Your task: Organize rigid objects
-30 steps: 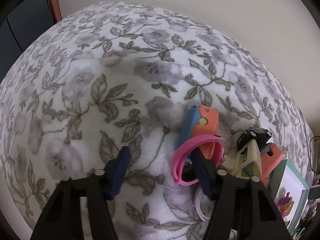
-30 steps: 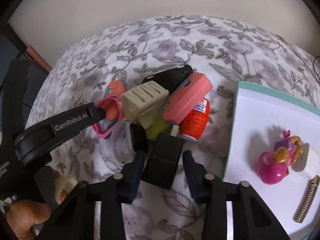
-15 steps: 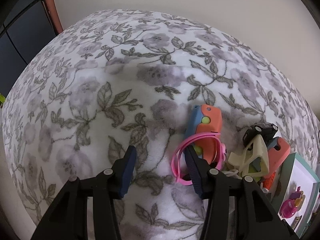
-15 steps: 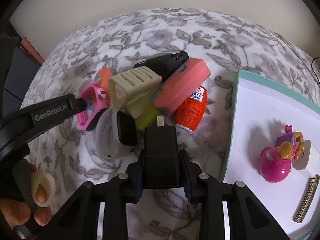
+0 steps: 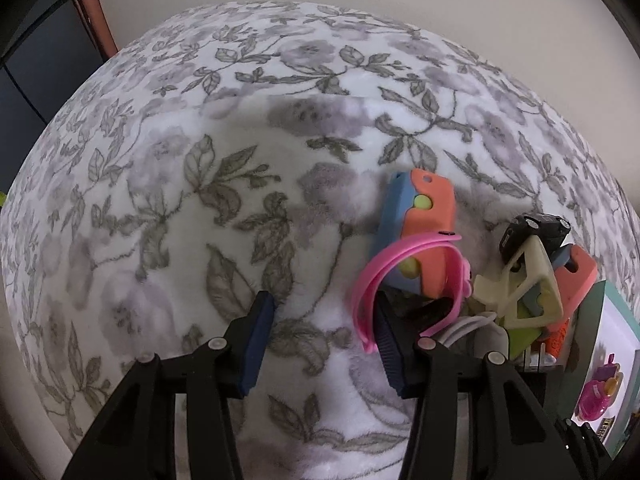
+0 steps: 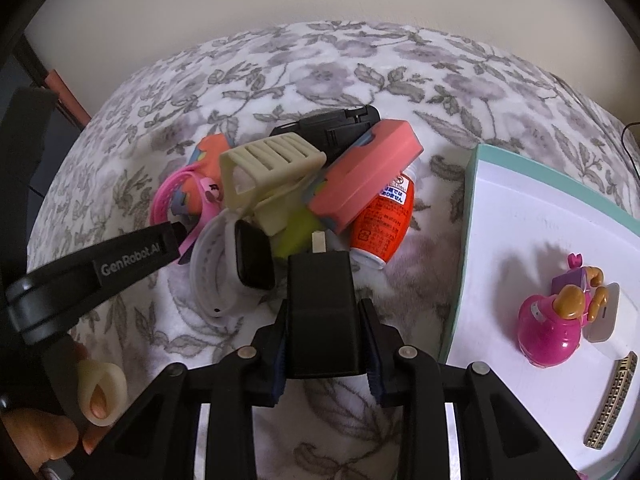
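Observation:
A pile of small rigid objects lies on the floral blanket: a cream hair claw, a salmon box, a black case, an orange bottle, a white smartwatch and a pink watch band. My right gripper is shut on a black charger plug, held just in front of the pile. My left gripper is open, its right finger beside the pink band, left of the pile.
A white tray with a teal rim lies to the right; it holds a pink doll toy, a white piece and a gold comb. An orange and blue case lies behind the pink band. A wall stands beyond the blanket.
My right gripper has shut on the black charger plug and drawn it back from the pile. My left gripper has pulled back slightly and narrowed a little, still open.

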`<action>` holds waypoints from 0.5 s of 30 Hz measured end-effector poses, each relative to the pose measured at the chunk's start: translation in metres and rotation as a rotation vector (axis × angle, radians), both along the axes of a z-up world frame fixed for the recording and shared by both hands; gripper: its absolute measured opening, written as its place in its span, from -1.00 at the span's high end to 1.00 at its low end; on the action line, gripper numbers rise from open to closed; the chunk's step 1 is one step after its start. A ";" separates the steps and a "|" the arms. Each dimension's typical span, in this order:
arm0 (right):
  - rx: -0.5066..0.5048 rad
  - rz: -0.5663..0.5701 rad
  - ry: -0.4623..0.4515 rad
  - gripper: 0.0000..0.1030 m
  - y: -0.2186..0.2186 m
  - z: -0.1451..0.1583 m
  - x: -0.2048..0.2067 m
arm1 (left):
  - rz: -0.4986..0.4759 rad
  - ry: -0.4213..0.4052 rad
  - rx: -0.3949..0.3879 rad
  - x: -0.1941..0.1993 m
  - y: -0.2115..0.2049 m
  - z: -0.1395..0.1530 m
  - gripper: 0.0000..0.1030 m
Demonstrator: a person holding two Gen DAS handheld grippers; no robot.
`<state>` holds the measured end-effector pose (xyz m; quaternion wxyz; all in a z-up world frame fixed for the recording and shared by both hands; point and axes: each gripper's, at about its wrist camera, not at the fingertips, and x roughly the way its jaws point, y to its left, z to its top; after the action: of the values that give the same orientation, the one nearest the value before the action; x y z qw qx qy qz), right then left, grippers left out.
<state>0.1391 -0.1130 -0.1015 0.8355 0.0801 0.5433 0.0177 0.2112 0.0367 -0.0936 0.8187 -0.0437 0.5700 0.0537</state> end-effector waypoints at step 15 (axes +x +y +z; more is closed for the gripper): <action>0.049 -0.009 -0.023 0.39 -0.004 0.015 -0.019 | -0.003 -0.022 -0.081 -0.021 0.005 0.021 0.83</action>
<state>0.1204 -0.1171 -0.0860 0.8396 0.1030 0.5326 0.0281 0.1902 0.0415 -0.0725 0.8225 -0.0764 0.5628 0.0291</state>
